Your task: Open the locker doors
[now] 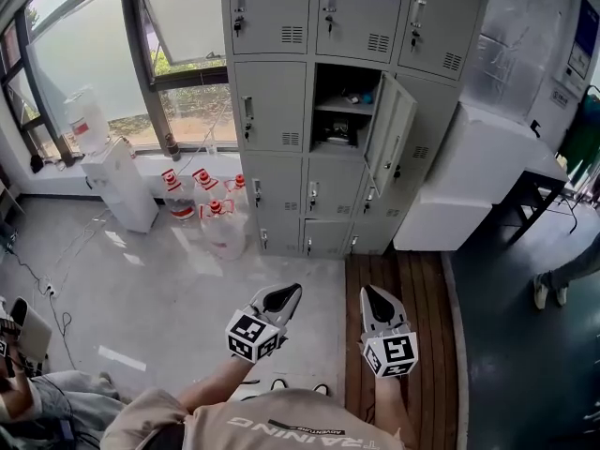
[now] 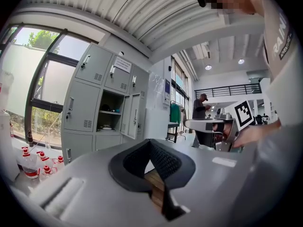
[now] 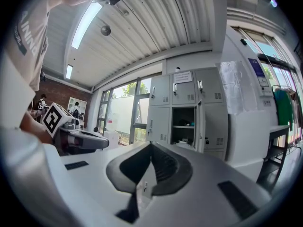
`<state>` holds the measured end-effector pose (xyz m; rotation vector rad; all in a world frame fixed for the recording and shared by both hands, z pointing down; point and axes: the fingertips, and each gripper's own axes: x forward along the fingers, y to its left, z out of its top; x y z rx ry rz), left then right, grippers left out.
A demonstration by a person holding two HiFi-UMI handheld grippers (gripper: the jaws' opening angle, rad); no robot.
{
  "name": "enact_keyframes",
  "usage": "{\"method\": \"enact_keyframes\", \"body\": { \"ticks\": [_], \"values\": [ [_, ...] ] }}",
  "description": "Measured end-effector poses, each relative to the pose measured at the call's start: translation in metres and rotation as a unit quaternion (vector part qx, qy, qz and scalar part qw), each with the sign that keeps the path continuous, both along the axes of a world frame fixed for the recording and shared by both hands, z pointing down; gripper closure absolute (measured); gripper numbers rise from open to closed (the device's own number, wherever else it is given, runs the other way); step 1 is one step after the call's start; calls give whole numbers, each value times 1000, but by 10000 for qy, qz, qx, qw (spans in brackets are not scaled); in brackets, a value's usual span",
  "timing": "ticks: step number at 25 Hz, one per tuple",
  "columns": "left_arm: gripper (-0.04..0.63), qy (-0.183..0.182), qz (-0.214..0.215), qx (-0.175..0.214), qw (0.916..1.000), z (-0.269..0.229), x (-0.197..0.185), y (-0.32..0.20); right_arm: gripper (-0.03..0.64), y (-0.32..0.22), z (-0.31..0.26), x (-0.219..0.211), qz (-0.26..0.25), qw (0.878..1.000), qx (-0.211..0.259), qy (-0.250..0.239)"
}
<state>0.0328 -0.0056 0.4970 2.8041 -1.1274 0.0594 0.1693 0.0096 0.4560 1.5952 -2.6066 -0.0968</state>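
The left gripper (image 1: 284,295) and the right gripper (image 1: 372,295) are held side by side just ahead of the person's beige shirt (image 1: 281,425), both pointing towards the lockers. In each gripper's own view the dark ribbed pads (image 2: 163,162) meet at the tips with nothing clamped between them (only floor shows through the slit lower down). The left gripper hangs over pale grey concrete floor (image 1: 187,289), the right one over a strip of brown wooden planks (image 1: 403,279).

Farther off, clear water bottles with red caps (image 1: 211,209) stand on the floor beside a white water dispenser (image 1: 120,184).

The tall grey metal locker bank (image 1: 272,111) stands well apart from both grippers, next to the window. Its middle column's second compartment from the top (image 1: 339,82) is open, its grey door (image 1: 391,131) swung out to the right (small items on the shelf, too small to tell). The doors around it look closed.
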Motion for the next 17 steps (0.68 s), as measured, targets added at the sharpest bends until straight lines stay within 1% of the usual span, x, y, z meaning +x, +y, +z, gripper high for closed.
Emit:
{"method": "enact_keyframes", "body": {
  "ticks": [5, 10, 17],
  "values": [
    [588, -44, 31, -33, 10000, 5, -3, 8, 606, 3, 4, -5, 27, 10000, 3, -71],
    [588, -3, -16, -79, 10000, 10, -6, 14, 606, 8, 8, -9, -35, 10000, -17, 20],
    [588, -12, -17, -120, 9999, 14, -9, 14, 607, 15, 13, -3, 136, 9999, -69, -34]
  ]
}}
